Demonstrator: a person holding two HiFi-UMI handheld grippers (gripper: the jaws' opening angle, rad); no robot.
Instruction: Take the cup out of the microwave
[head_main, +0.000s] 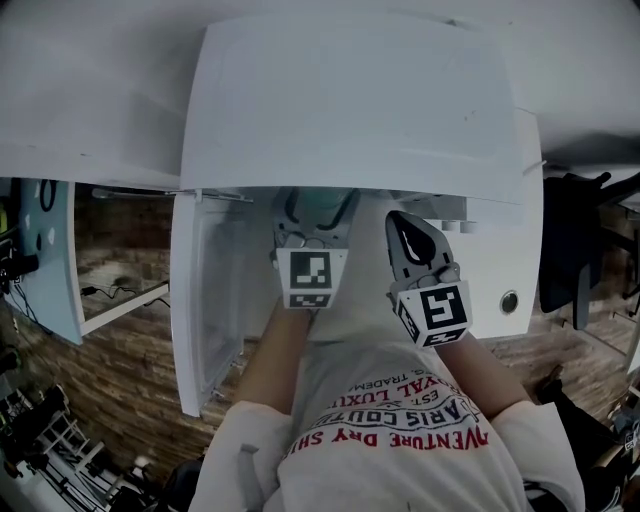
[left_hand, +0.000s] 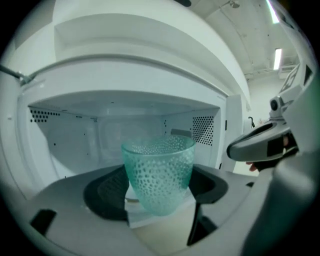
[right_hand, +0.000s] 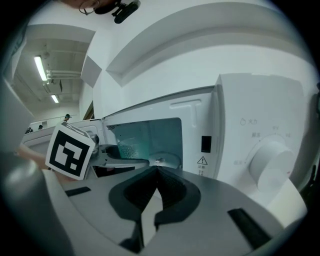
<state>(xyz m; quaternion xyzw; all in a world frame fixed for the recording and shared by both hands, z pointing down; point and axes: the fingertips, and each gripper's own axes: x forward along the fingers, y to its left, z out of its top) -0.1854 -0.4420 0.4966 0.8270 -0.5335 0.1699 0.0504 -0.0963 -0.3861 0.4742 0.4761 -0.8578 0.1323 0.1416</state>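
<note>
A teal dimpled glass cup (left_hand: 159, 175) stands upright between the dark pads of my left gripper (left_hand: 160, 197), just inside the open white microwave (left_hand: 75, 140). The pads hug its sides, shut on it, and its base hangs clear of the cavity floor. From the head view the left gripper (head_main: 312, 235) reaches into the microwave (head_main: 350, 110) opening, and the cup's rim (head_main: 322, 208) shows ahead of it. My right gripper (head_main: 408, 238) hovers beside it at the control-panel side. Its jaws (right_hand: 157, 172) meet, shut and empty. The cup (right_hand: 125, 147) is also seen from there.
The microwave door (head_main: 205, 300) swings out to the left. A round dial (right_hand: 272, 160) sits on the control panel at the right. A pale blue panel (head_main: 45, 250) stands far left and a dark chair (head_main: 575, 260) far right, over a wood floor.
</note>
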